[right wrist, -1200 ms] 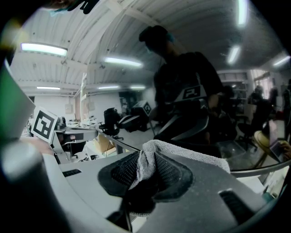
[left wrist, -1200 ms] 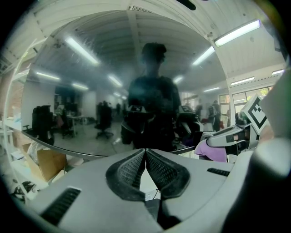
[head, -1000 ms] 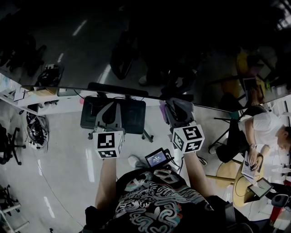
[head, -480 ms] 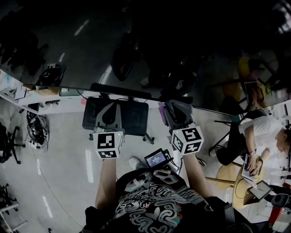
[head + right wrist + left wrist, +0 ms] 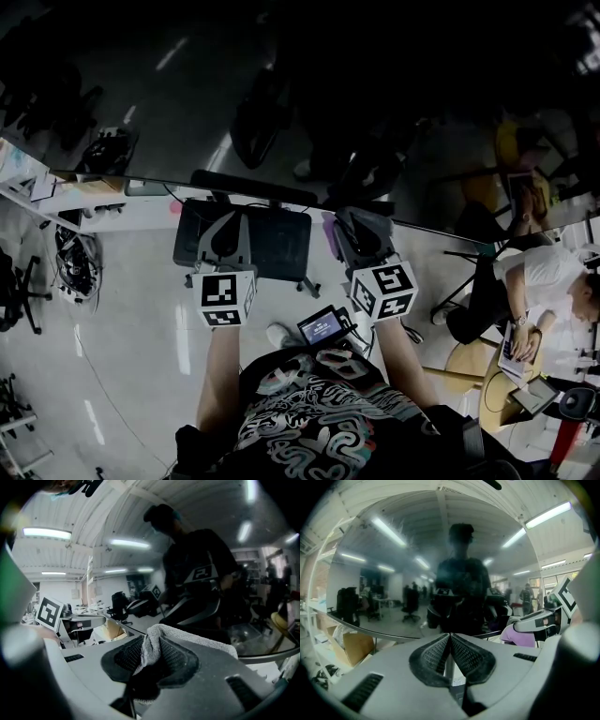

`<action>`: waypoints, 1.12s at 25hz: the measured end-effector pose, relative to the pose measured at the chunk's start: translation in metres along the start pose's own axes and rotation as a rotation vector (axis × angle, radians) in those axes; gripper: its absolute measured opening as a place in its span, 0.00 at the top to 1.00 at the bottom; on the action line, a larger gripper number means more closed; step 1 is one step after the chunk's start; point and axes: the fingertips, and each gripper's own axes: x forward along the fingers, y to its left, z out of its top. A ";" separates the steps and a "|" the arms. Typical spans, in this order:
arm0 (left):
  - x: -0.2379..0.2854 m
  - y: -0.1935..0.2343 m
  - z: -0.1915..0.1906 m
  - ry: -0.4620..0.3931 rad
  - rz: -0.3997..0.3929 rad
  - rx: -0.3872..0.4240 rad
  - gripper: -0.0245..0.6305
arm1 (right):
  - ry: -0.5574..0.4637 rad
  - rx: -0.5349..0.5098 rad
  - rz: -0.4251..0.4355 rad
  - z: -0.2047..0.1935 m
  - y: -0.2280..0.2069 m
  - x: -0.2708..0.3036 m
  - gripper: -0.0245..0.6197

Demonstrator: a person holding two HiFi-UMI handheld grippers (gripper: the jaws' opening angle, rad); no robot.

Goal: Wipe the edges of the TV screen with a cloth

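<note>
the tv (image 5: 281, 103) fills the far part of the head view. it is dark and glossy and mirrors the room and the person. its near edge (image 5: 370, 629) runs left to right with a slight bow. both tools sit just on the near side of that edge, jaws pointing at the glass.

the right gripper (image 5: 354, 225) is clamped on a pale, nubbly cloth (image 5: 187, 637). a fold is bunched between the pads and the rest is draped over one jaw. the left gripper (image 5: 228, 220) is closed with nothing between its pads, which meet at the tips.

the edge lies just far of the cloth. so i judge the wipe calls for the right gripper to press forward onto it, then run sideways along its length. whether the cloth touches the tv yet, i cannot tell.
</note>
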 end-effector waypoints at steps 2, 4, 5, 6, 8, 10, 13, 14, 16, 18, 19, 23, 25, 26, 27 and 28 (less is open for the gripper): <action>-0.001 0.005 0.000 0.001 0.005 -0.004 0.93 | 0.002 -0.002 0.008 0.001 0.005 0.004 0.77; -0.002 0.011 0.000 0.001 0.010 -0.007 0.93 | 0.004 -0.004 0.014 0.003 0.011 0.009 0.77; -0.003 0.015 0.000 0.001 0.014 -0.008 0.93 | 0.005 -0.004 0.017 0.004 0.014 0.012 0.77; -0.003 0.018 0.000 0.000 0.018 -0.009 0.93 | 0.005 -0.004 0.019 0.005 0.017 0.015 0.77; -0.004 0.025 -0.001 0.000 0.023 -0.008 0.93 | 0.006 -0.002 0.025 0.005 0.022 0.020 0.77; -0.004 0.030 -0.003 0.003 0.026 -0.007 0.93 | 0.006 0.000 0.027 0.005 0.026 0.025 0.77; -0.007 0.036 -0.006 0.005 0.032 -0.010 0.93 | 0.004 0.010 0.030 0.006 0.030 0.028 0.77; -0.008 0.037 -0.006 0.005 0.034 -0.011 0.93 | 0.004 0.014 0.030 0.006 0.031 0.029 0.78; -0.010 0.038 -0.007 0.005 0.037 -0.014 0.93 | 0.005 0.020 0.028 0.006 0.033 0.029 0.77; -0.013 0.039 -0.007 0.006 0.039 -0.014 0.93 | 0.006 0.019 0.026 0.006 0.034 0.029 0.77; -0.014 0.038 -0.007 0.006 0.041 -0.013 0.93 | 0.006 0.017 0.027 0.007 0.034 0.029 0.77; -0.021 0.041 -0.004 0.003 0.057 -0.014 0.93 | 0.006 0.020 0.030 0.007 0.036 0.030 0.77; -0.025 0.050 -0.004 0.003 0.072 -0.016 0.93 | 0.007 0.025 0.023 0.009 0.040 0.034 0.77; -0.027 0.055 -0.005 0.004 0.080 -0.018 0.93 | 0.009 0.024 0.017 0.009 0.042 0.037 0.77; -0.029 0.060 -0.006 0.005 0.086 -0.019 0.93 | 0.012 0.023 0.014 0.009 0.045 0.040 0.77; -0.031 0.063 -0.007 0.006 0.092 -0.020 0.93 | 0.015 0.023 0.014 0.009 0.046 0.041 0.77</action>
